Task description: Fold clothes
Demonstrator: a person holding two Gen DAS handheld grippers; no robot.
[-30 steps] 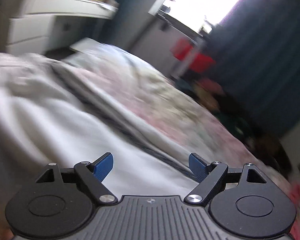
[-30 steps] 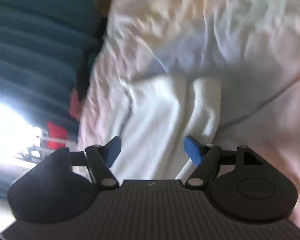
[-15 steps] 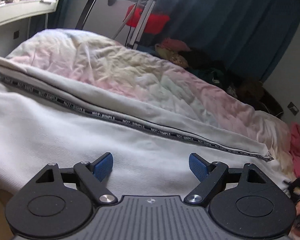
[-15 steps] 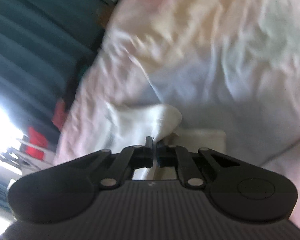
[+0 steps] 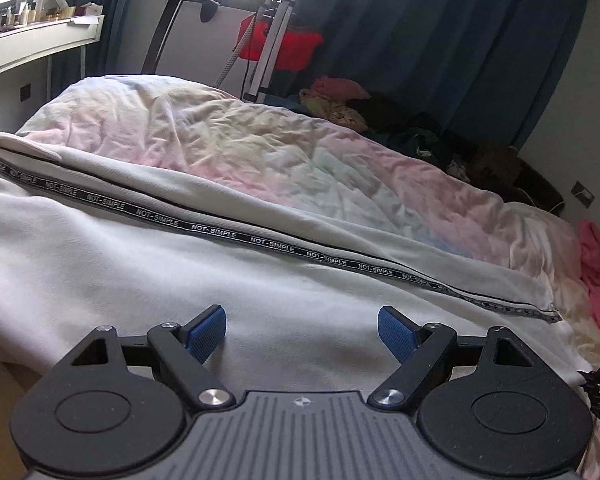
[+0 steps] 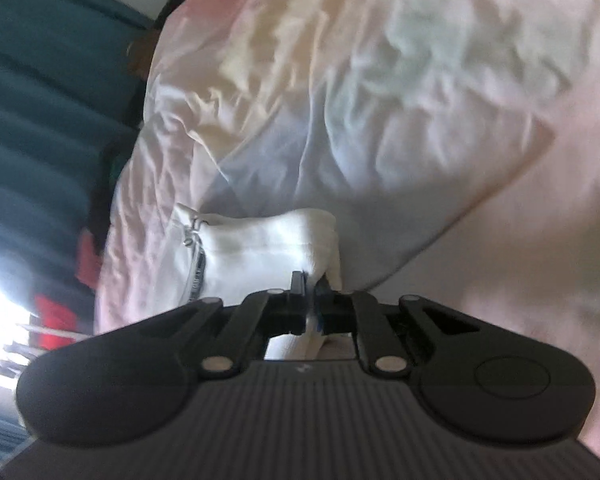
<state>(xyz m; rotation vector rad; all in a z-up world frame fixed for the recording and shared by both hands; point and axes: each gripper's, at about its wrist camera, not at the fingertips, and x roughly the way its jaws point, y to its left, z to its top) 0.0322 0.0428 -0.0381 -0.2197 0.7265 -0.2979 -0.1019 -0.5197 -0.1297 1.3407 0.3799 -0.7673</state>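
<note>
Grasp step: right gripper [image 6: 309, 294] pinches the white garment's [image 5: 180, 280] end, jaws easing open slightly; left gripper [image 5: 302, 328], unclenched above it, must grip next.

The crumpled pastel bedspread [image 5: 284, 152] lay bare beyond the white knit garment with black lettered tape [image 5: 148, 264], leaving open passage. A white tripod stand [image 5: 268, 40], red box [image 5: 280, 46] and heaped clothes [image 5: 336, 100] crowded the far side; a white desk [image 5: 28, 52] bounded the left.
</note>
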